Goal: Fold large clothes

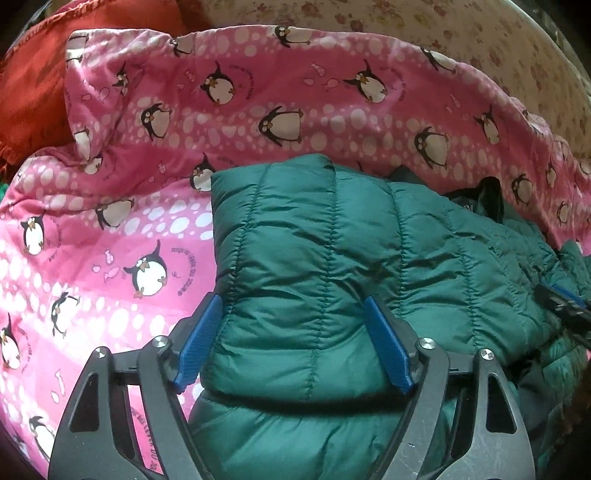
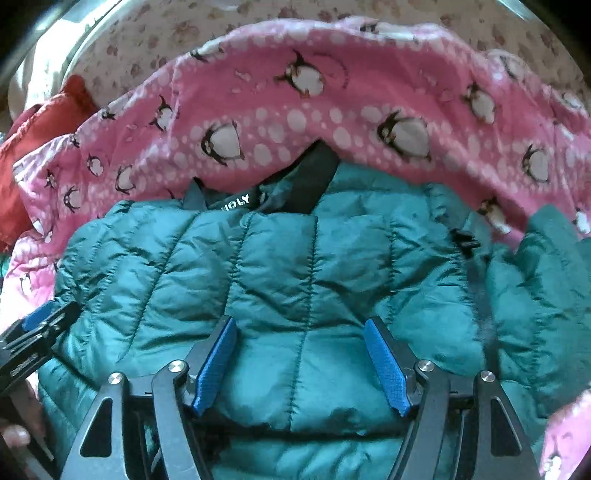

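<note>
Bed under floral sheet [image 1: 461, 33], cream with brownish flowers. Pink penguin blanket [image 1: 110, 229] spread rumpled over it. Red cloth [image 1: 33, 92] bunched at blanket's left edge. Green quilted jacket [image 1: 314, 258] lies on blanket.

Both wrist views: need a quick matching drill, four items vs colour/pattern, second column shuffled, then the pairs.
Things:
1. puffer jacket
2. blanket
3. gripper finger pads
4. cloth in the far left corner

Looks:
A. pink with penguins
B. orange-red
C. quilted dark green
D. blue, ridged

Pairs: 1-C, 2-A, 3-D, 4-B
</note>
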`<state>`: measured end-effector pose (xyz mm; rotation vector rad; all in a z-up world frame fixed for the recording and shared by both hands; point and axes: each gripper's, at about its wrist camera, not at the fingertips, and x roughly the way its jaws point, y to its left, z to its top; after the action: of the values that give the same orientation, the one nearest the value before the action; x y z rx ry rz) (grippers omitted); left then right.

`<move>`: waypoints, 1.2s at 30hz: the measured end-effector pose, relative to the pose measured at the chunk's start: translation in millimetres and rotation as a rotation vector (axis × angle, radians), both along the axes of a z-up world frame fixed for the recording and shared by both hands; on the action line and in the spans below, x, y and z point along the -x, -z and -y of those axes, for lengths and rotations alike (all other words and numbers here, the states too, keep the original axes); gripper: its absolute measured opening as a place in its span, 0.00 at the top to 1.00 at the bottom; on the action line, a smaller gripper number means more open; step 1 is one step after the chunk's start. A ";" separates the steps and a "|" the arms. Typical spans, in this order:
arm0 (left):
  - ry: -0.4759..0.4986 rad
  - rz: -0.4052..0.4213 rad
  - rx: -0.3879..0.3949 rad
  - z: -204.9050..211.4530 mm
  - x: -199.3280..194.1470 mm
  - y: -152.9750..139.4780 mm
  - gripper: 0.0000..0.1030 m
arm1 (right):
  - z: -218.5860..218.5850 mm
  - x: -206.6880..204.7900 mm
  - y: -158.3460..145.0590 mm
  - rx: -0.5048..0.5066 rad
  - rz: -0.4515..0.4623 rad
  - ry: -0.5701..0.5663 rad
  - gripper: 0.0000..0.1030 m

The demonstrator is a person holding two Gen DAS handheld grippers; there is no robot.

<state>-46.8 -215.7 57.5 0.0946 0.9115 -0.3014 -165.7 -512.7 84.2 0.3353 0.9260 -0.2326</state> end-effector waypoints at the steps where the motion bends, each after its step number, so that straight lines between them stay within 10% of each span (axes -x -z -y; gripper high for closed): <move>1: -0.001 0.001 0.001 0.2 0.2 -0.1 0.22 | -0.7 5.1 -5.6 0.006 0.018 0.004 0.33; 36: 0.120 0.095 0.082 18.1 87.2 -66.7 0.21 | 3.8 78.8 -26.7 0.025 -0.001 0.064 0.26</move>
<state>-134.0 -233.8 124.2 0.0877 0.8001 -0.4420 -244.5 -516.5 110.9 0.3419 0.9137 -0.3028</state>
